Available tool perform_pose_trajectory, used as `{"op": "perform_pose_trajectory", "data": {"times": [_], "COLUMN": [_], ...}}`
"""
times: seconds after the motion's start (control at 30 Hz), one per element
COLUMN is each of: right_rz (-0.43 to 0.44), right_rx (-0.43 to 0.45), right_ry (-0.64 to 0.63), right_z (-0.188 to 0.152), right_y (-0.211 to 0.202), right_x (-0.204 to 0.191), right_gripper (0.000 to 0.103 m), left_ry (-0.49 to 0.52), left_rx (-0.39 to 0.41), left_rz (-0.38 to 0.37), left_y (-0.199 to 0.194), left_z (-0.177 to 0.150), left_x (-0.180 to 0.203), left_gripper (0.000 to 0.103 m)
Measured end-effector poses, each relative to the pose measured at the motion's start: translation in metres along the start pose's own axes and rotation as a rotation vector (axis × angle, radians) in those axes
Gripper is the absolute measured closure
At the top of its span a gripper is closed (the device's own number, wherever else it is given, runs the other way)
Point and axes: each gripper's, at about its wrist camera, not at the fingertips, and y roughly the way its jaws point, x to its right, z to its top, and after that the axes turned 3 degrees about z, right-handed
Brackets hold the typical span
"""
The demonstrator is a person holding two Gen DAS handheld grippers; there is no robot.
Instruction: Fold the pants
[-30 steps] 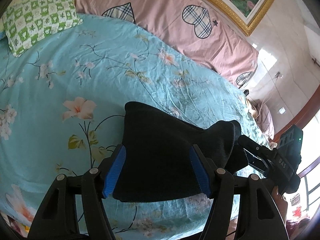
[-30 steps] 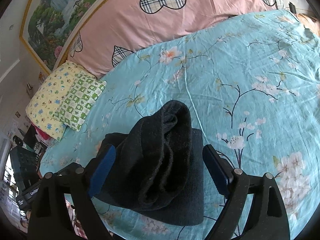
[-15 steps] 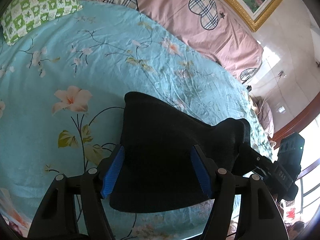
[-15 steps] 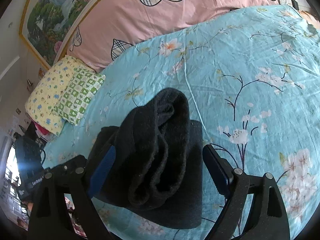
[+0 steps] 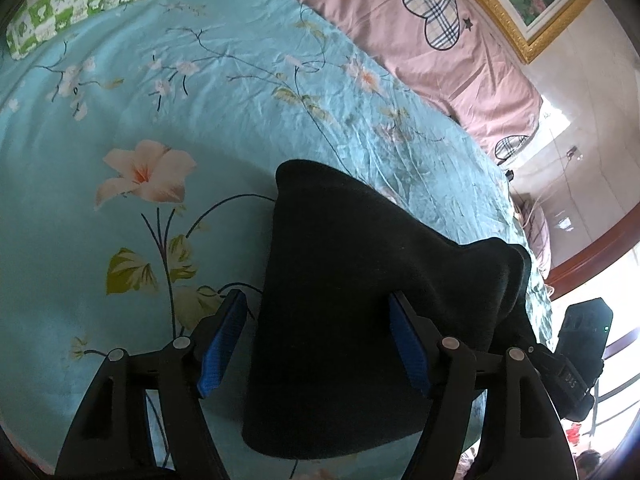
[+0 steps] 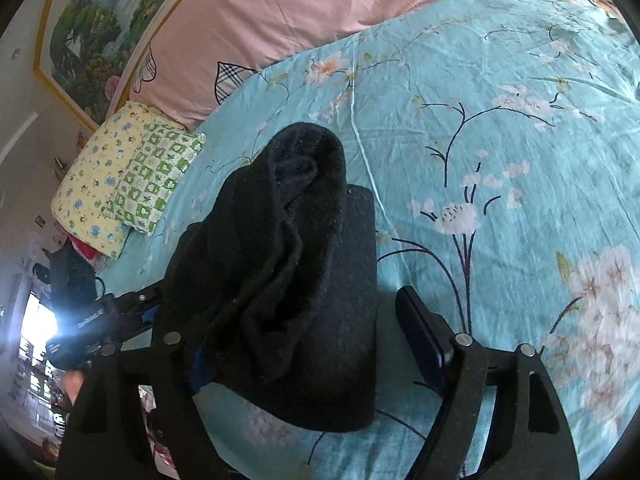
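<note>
Both wrist cameras look steeply down, close over the bed's near edge, from opposite ends of the folded black pants, sharing them and the floral sheet.

1 pants – 2 pillows

The folded pants lie on the bed, between both tools' fingers. Pillows sit at the bed's far edge, a blanket beside them.

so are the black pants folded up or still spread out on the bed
Folded: the black pants lie as a compact layered bundle on the floral bedsheet, a thick doubled roll on top of a flat panel, with no legs stretched out.
</note>
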Motion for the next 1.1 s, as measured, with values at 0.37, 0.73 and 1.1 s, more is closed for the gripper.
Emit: {"op": "perform_pose_trajectory", "data": {"times": [0.37, 0.73, 1.1], "right_rz": [0.060, 0.145, 0.165], "right_rx": [-0.011, 0.002, 0.027], "right_ry": [0.012, 0.043, -0.030], "right_z": [-0.003, -0.008, -0.002], "right_y": [0.003, 0.000, -0.010], "right_x": [0.003, 0.003, -0.024], "right_gripper": [0.033, 0.052, 0.058], "left_ry": [-0.030, -0.007, 0.015], "left_rx": [-0.032, 0.008, 0.087], "left_rz": [-0.088, -0.098, -0.093], "left_y": [0.010, -0.004, -0.039], "left_z": [-0.002, -0.002, 0.000], "left_x": [-0.013, -0.001, 0.005], "left_gripper": [0.052, 0.070, 0.075]}}
